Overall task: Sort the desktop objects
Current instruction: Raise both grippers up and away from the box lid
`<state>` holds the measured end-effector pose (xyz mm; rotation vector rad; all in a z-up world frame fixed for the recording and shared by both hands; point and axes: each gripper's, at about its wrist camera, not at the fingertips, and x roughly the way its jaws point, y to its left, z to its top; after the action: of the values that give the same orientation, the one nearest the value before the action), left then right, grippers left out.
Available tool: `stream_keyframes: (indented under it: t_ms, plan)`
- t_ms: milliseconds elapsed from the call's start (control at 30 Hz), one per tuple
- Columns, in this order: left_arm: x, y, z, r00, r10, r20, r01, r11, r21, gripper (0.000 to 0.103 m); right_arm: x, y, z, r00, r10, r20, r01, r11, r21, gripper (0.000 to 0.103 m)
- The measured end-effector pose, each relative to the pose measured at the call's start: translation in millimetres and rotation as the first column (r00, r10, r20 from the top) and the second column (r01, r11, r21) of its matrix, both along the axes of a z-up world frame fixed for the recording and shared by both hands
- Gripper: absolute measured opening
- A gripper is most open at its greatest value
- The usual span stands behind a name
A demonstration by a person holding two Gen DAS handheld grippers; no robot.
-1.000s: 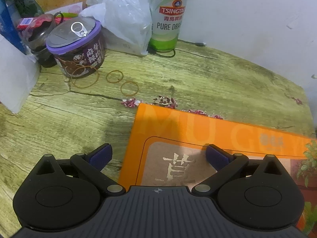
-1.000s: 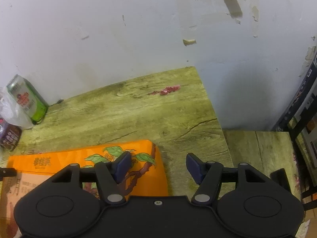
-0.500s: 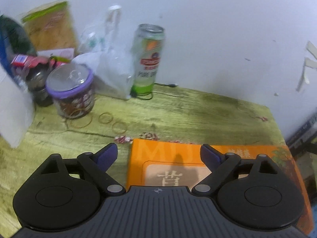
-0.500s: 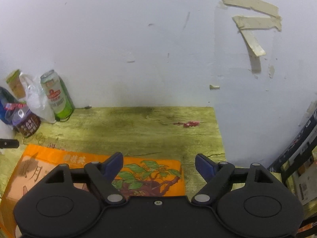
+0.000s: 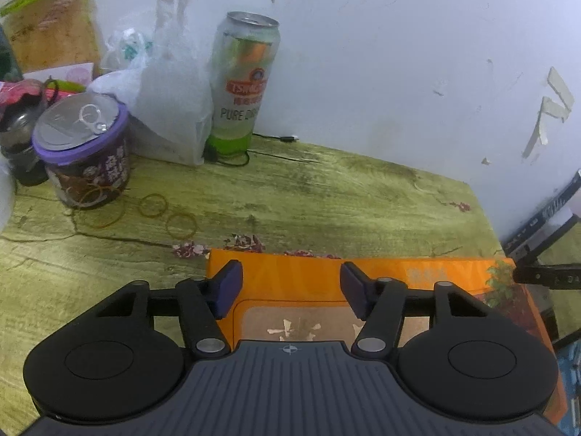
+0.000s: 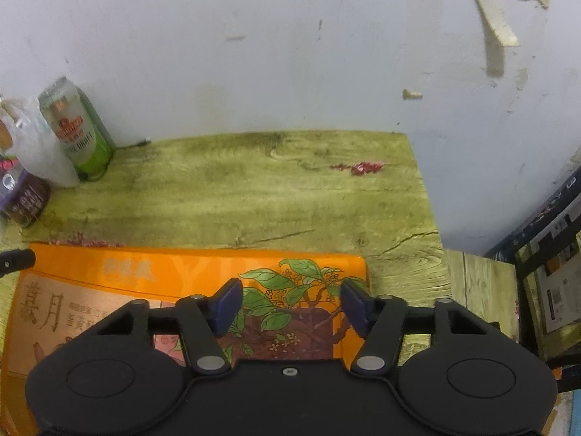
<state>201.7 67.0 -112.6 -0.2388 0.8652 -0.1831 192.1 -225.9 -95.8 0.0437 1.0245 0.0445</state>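
Green-stained wooden tabletop now shows more of itself since both grippers pulled back, left gripper and right gripper just narrowing on nothing above the flat orange printed box, so no pick's started yet, I'd say.

Place: a lived-in room at home
Table: worn wood-grain table against a scuffed white wall
Clutter: beer can, plastic bag, purple-lidded food tin, rubber bands

A scuffed white wall with peeling tape backs the wood-grain table.
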Motion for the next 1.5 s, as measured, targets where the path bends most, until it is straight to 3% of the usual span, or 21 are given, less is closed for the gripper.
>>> stream_keyframes:
  t_ms: [600, 767, 867, 1000, 1233, 1500]
  plan:
    - [14.1, -4.4, -8.2, 0.999, -0.031, -0.013, 0.032, 0.997, 0.064, 0.059, 22.6, 17.7, -19.6, 0.996, 0.002, -0.084, -0.008, 0.998, -0.070, 0.052]
    - [15.3, -0.3, -7.2, 0.999, -0.031, -0.016, 0.032, 0.999, 0.038, 0.059, 22.3, 18.1, -19.6, 0.997, 0.002, -0.083, -0.008, 0.998, -0.070, 0.052]
    - [12.1, 13.0, -3.9, 0.999, -0.014, -0.031, 0.013, 0.999, -0.051, 0.062, 21.9, 14.4, -15.8, 0.996, 0.002, -0.085, -0.006, 0.999, -0.046, 0.052]
    - [-9.3, 24.4, 7.8, 0.999, -0.034, 0.000, 0.034, 0.997, -0.075, 0.068, 2.8, 8.4, 8.4, 0.999, -0.025, -0.027, 0.024, 0.999, -0.027, 0.051]
    - [-67.8, 25.4, 20.8, 0.988, -0.152, 0.018, 0.153, 0.985, -0.079, 0.068, -58.7, -2.6, 41.9, 0.995, -0.100, 0.020, 0.100, 0.995, 0.007, 0.051]
    - [-133.9, 4.2, 20.6, 0.981, -0.192, -0.008, 0.191, 0.979, -0.069, 0.066, -113.1, -30.7, 48.3, 0.988, -0.137, -0.069, 0.141, 0.988, 0.064, 0.051]
